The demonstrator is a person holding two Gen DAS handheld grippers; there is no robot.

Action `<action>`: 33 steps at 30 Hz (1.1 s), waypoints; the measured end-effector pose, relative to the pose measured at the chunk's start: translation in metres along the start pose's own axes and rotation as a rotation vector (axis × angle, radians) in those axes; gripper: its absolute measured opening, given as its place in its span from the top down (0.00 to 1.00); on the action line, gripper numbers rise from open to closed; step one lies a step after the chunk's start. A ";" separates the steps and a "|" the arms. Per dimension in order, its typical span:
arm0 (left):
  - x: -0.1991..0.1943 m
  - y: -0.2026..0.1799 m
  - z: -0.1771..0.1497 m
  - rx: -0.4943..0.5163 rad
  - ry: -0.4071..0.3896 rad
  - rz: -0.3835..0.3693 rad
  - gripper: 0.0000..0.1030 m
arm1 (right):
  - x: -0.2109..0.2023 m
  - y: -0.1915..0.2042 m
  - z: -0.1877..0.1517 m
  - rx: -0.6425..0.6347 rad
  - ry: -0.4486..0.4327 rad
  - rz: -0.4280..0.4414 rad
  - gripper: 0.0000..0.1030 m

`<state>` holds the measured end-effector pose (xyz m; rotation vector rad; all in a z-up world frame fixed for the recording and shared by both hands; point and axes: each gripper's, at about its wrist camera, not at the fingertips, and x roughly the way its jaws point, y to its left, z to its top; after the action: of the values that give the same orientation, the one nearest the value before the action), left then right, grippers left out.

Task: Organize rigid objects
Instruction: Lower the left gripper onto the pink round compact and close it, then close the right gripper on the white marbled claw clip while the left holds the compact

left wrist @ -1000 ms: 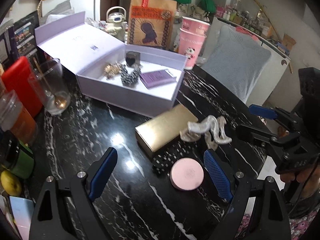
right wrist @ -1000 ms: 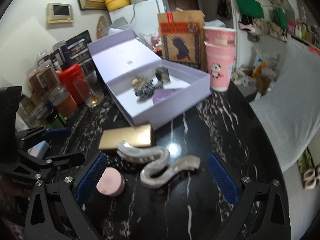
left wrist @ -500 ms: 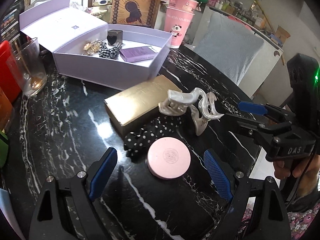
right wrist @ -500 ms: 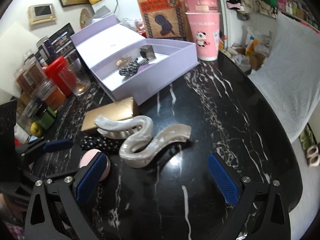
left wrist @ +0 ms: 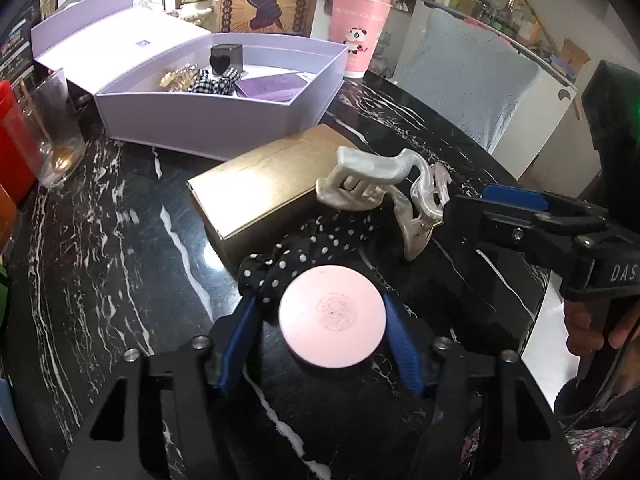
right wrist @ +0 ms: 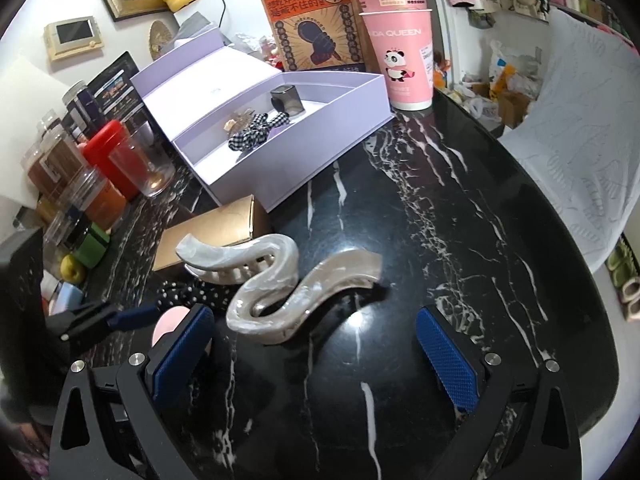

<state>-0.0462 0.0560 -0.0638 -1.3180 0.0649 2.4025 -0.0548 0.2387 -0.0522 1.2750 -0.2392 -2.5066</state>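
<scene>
The pink round compact (left wrist: 333,317) lies flat on the black marble desk (left wrist: 100,240), between the blue pads of the left tool (left wrist: 320,332). Its jaws have just been closing, and the right pad touches the compact's rim; whether the left pad presses it I cannot tell. Just beyond that tool lies a polka-dot scrunchie (left wrist: 312,248), then a gold box (left wrist: 264,184). A pearl hair claw (right wrist: 276,288) lies just ahead of the right tool (right wrist: 316,356), whose jaws stand spread and empty. Farther ahead sits the open lilac box (right wrist: 320,148).
</scene>
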 end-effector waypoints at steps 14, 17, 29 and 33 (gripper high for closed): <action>-0.013 0.021 -0.011 -0.089 0.012 -0.001 0.51 | 0.027 0.009 0.010 0.060 0.034 0.055 0.00; -0.017 0.032 -0.014 -0.119 0.009 0.010 0.51 | 0.030 0.013 0.010 0.050 0.035 0.049 0.01; -0.021 0.054 -0.014 -0.181 -0.007 0.010 0.51 | 0.030 0.007 0.011 0.093 0.028 0.035 0.54; -0.019 0.052 -0.012 -0.178 -0.007 0.006 0.51 | 0.029 0.004 0.009 0.090 0.022 0.022 0.60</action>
<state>-0.0471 -0.0009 -0.0628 -1.3880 -0.1505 2.4652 -0.0772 0.2246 -0.0672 1.3257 -0.3624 -2.4877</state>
